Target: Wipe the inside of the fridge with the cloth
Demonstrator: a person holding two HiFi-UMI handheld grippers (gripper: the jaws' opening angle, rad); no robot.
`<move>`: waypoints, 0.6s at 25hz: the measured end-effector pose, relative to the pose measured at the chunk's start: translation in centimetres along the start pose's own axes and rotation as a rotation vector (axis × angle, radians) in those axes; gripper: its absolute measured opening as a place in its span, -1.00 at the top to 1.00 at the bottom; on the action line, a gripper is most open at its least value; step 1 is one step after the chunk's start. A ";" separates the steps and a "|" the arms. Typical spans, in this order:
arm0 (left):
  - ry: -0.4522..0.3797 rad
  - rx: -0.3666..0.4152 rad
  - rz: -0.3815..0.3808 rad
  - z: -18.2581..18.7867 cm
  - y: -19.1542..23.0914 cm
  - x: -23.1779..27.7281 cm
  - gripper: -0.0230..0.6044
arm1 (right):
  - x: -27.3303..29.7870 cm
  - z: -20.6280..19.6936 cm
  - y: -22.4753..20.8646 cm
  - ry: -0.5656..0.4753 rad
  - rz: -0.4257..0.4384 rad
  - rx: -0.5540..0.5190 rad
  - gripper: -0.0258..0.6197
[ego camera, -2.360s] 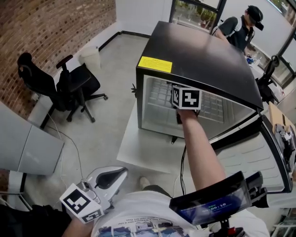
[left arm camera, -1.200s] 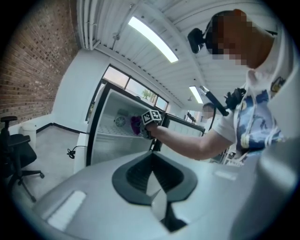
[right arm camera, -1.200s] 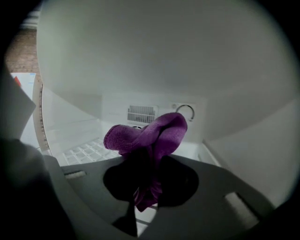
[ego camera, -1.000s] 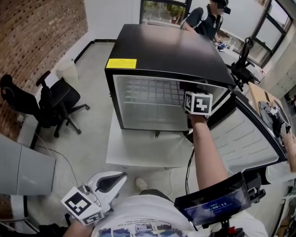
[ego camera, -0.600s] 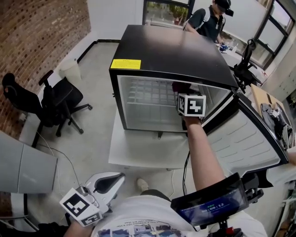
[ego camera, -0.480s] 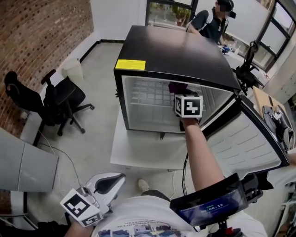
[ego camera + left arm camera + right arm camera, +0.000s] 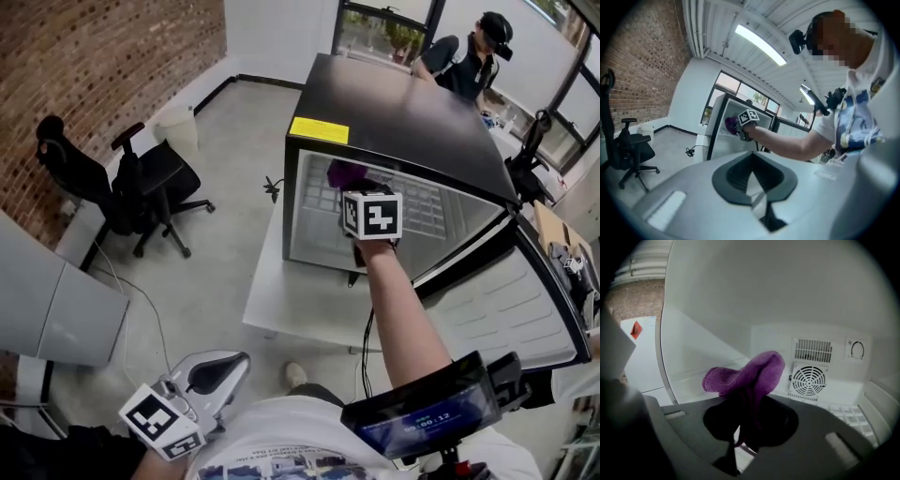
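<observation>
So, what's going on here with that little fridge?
A person is cleaning a small black fridge whose door stands open. Their right hand-held gripper is clamped on a purple cloth and reaches into the white interior. The left hand-held gripper is shut with nothing in it, held low beside their body and away from the fridge.

The fridge point(image 7: 403, 103) stood on a low surface point(image 7: 300, 309), its door point(image 7: 506, 309) open to the right. Inside, near the upper left of the opening, the cloth point(image 7: 343, 173) sat in the right gripper point(image 7: 739, 432), before the fan vent point(image 7: 809, 379) on the back wall. The left gripper point(image 7: 211, 375) hung well apart from the fridge, by the person's body. A chair point(image 7: 141, 183) stood on the floor to the left.
</observation>
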State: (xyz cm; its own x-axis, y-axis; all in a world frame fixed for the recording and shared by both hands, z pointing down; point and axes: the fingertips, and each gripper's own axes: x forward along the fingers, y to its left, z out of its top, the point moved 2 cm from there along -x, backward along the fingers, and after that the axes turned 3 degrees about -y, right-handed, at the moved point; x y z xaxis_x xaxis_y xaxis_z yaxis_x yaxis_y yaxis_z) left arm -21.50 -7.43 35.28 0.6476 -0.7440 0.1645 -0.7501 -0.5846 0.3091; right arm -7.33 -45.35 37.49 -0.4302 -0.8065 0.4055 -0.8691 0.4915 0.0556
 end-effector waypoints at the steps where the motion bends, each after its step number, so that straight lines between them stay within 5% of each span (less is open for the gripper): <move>1: -0.003 0.000 0.007 0.0 0.0 -0.2 0.91 | 0.3 0.2 0.7 0.000 0.013 -0.005 0.72; 11: -0.008 0.003 0.029 -0.2 -0.1 -1.6 0.91 | 0.8 0.8 4.8 -0.047 0.114 0.023 0.72; 15: 0.004 0.001 -0.001 -0.5 -0.2 -1.4 0.91 | -1.4 1.2 2.7 -0.094 0.054 -0.016 0.72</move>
State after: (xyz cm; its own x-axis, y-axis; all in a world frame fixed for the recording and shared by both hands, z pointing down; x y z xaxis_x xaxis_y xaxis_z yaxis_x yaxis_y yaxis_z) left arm -22.17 -6.07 35.44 0.6492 -0.7418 0.1679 -0.7493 -0.5859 0.3087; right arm -9.38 -43.26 35.98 -0.4982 -0.8054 0.3210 -0.8403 0.5398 0.0504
